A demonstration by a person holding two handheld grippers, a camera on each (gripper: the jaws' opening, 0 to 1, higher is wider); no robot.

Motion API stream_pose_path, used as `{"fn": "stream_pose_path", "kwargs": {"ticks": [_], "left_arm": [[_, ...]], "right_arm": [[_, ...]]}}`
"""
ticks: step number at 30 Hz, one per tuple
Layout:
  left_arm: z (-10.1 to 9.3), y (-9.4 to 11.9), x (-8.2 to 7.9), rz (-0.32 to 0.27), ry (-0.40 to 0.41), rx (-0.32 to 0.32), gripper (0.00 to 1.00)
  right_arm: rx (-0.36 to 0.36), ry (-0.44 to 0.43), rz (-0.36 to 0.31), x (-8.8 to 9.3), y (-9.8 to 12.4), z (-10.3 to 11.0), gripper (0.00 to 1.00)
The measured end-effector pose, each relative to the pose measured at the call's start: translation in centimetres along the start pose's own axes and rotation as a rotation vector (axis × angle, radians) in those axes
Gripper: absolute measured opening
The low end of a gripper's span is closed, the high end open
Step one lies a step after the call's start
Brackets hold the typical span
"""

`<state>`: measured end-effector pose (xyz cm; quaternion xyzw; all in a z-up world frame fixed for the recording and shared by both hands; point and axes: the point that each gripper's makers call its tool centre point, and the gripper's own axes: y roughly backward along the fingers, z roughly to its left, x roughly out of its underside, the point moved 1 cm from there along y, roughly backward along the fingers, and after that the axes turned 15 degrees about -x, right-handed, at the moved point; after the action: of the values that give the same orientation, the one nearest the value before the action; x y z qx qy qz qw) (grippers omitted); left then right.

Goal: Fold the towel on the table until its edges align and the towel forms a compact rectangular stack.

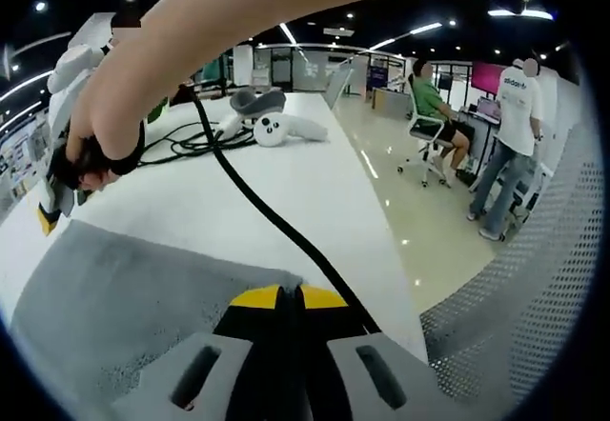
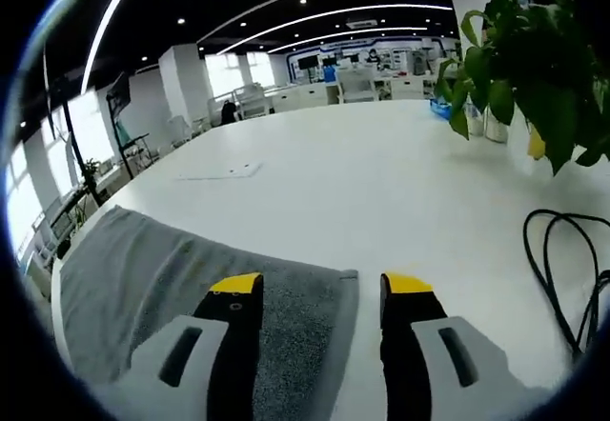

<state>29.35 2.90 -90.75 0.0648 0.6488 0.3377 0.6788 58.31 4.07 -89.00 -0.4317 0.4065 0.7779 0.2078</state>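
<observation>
My left gripper (image 1: 289, 297): jaws closed, pinching grey towel (image 1: 124, 297) edge. My right gripper (image 2: 319, 292): jaws wide apart over towel corner on white table (image 2: 381, 173). Black cable (image 1: 257, 202) crosses table.

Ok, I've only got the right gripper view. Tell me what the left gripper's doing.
Observer: The left gripper is shut at a corner of the towel, apparently pinching it.
Operator: Give me anything close to it.
Observer: A black cable runs across the table right up to its jaws.
Operator: Say what's further back.
Observer: A white controller lies beyond, by the cable's loops.
</observation>
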Motion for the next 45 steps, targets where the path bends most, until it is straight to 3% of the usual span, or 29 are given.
{"fn": "stream_pose_path", "kwargs": {"ticks": [7, 10, 15, 16, 20, 23, 36, 45], "left_arm": [[0.1, 0.0, 0.0, -0.003, 0.014, 0.008, 0.06], [0.1, 0.0, 0.0, -0.005, 0.019, 0.016, 0.06], [0.1, -0.1, 0.0, -0.005, 0.018, 0.015, 0.06], [0.1, 0.0, 0.0, -0.003, 0.023, 0.014, 0.06], [0.2, -0.1, 0.0, 0.002, 0.066, 0.010, 0.05], [0.3, 0.0, 0.0, 0.019, 0.147, 0.037, 0.05], [0.7, 1.0, -0.1, 0.024, 0.187, 0.020, 0.02], [2.1, 2.2, -1.9, -0.027, 0.226, -0.010, 0.02]], "right_arm": [[0.070, 0.037, 0.041, 1.4, 0.1, -1.5, 0.21], [0.057, 0.063, 0.038, 1.4, 0.0, -1.3, 0.09], [-0.001, 0.055, 0.038, 1.4, -0.2, -0.1, 0.00], [0.023, 0.054, 0.036, 1.3, 0.0, -0.4, 0.00], [0.009, -0.007, 0.017, 1.1, -0.1, -0.6, 0.00], [-0.017, -0.065, -0.021, 0.6, 0.2, -0.4, 0.00], [-0.174, -0.041, -0.048, -1.5, 1.2, 3.1, 0.00], [-0.223, -0.058, -0.082, -2.9, 2.0, 4.6, 0.00]]}}
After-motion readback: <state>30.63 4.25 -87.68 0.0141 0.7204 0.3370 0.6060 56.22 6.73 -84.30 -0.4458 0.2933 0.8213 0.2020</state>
